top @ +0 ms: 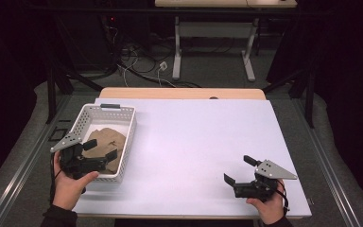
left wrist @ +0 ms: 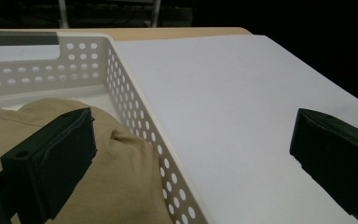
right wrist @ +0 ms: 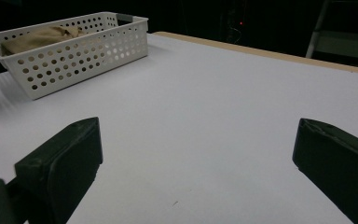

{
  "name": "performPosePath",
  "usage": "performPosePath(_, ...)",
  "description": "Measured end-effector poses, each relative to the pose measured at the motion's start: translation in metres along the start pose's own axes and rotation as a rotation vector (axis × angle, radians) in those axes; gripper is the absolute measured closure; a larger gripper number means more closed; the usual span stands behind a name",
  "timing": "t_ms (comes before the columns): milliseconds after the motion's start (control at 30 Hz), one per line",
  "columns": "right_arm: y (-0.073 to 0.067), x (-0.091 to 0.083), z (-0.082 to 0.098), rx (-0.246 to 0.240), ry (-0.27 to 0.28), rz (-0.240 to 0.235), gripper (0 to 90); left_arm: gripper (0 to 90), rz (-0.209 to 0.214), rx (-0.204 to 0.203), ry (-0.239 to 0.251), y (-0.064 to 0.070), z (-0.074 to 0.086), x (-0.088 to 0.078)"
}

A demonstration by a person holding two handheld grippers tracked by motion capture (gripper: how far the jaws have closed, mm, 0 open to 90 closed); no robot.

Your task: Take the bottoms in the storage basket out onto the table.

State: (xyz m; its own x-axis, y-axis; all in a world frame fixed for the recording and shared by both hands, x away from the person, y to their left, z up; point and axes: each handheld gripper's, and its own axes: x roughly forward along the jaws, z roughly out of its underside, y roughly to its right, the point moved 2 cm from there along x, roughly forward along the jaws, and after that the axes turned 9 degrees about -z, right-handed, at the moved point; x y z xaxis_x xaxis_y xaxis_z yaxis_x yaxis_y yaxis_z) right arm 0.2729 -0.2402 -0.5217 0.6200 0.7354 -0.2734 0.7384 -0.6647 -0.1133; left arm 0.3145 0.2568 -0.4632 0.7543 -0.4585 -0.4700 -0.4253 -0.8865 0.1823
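Observation:
A white perforated basket (top: 128, 124) stands at the left of the white board, with a crumpled tan cloth (top: 105, 142) lying in it. My left gripper (top: 100, 149) hovers open over the basket's near end. In the left gripper view (left wrist: 193, 126) one jaw is over the cloth (left wrist: 121, 177) and the other over the board, with the basket's side wall (left wrist: 135, 107) running between them. Over the front right of the board my right gripper (top: 237, 169) is held open with nothing between its fingers. The right gripper view (right wrist: 198, 135) looks across the board toward the basket (right wrist: 74, 60) and cloth (right wrist: 42, 36).
A white board (top: 198, 142) covers a wooden table whose far edge (top: 179, 93) shows beyond it. Past the table are floor cables (top: 137, 61) and the white legs of another desk (top: 177, 52). Dark curtains stand on both sides.

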Motion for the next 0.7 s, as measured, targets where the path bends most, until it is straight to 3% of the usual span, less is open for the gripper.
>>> performPosePath(267, 0.0, 0.0, 0.0, -0.001, -0.005, 0.0, 1.3, 0.5, -0.025, 0.008, -0.032, -0.004, -0.006, 0.004)
performPosePath(700, 0.0, 0.002, 0.001, 0.004, -0.015, -0.008, 1.4, 0.5, -0.096, -0.018, -0.167, -0.017, -0.017, 0.017)
